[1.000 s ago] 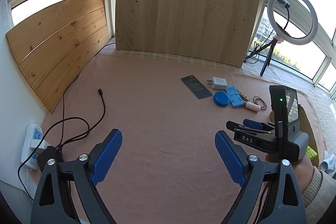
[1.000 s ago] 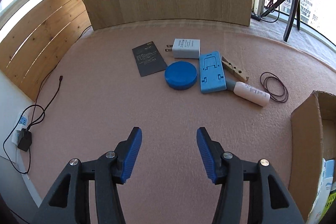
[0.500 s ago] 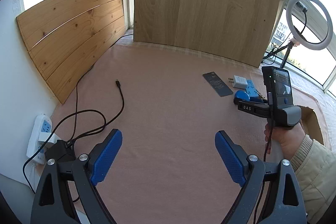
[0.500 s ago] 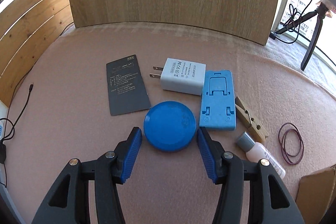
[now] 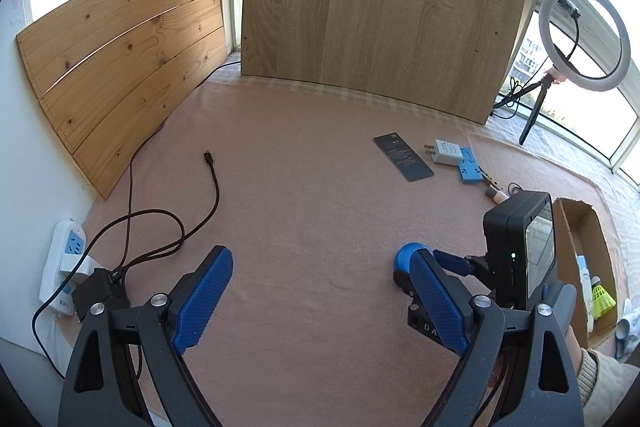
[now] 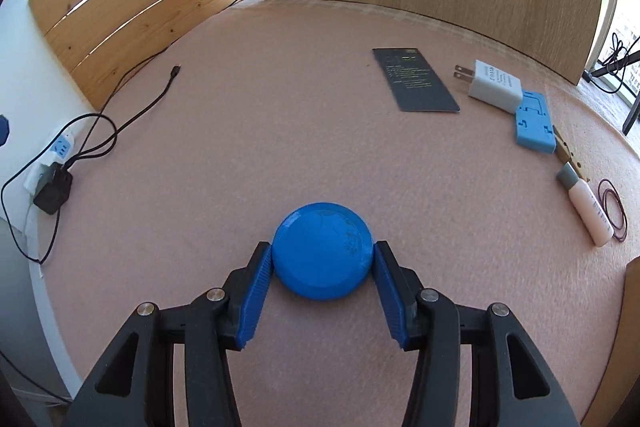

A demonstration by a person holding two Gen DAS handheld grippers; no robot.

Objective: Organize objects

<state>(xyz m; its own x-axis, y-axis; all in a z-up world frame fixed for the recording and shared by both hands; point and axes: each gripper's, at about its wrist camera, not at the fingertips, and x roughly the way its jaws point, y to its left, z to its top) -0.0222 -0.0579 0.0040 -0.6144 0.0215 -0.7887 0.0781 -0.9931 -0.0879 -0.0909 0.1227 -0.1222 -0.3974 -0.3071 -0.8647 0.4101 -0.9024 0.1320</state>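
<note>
A round blue disc point(image 6: 322, 251) sits between the blue pads of my right gripper point(image 6: 321, 255), low over the pink cloth. The jaws are closing and both pads touch the disc's rim. In the left wrist view the same disc point(image 5: 406, 257) shows at the tip of the right gripper, just beyond my left gripper's right finger. My left gripper point(image 5: 320, 261) hangs open over bare cloth with nothing between its fingers. A black card point(image 6: 416, 79), white charger point(image 6: 494, 87), blue stand point(image 6: 534, 127), clothespin point(image 6: 566, 151), small bottle point(image 6: 586, 207) and rubber band point(image 6: 614, 211) lie far right.
An open cardboard box point(image 5: 580, 223) at the right holds a shuttlecock point(image 5: 602, 297) and other items. A power strip point(image 5: 66, 259) and a black cable point(image 5: 212, 187) lie at the left. Wooden boards stand at the back and left; a ring light point(image 5: 584, 39) stands far right.
My right gripper went forward to the blue disc, closed around it and brought it left and nearer, away from the charger and stand. The left gripper stays open and hardly moved.
</note>
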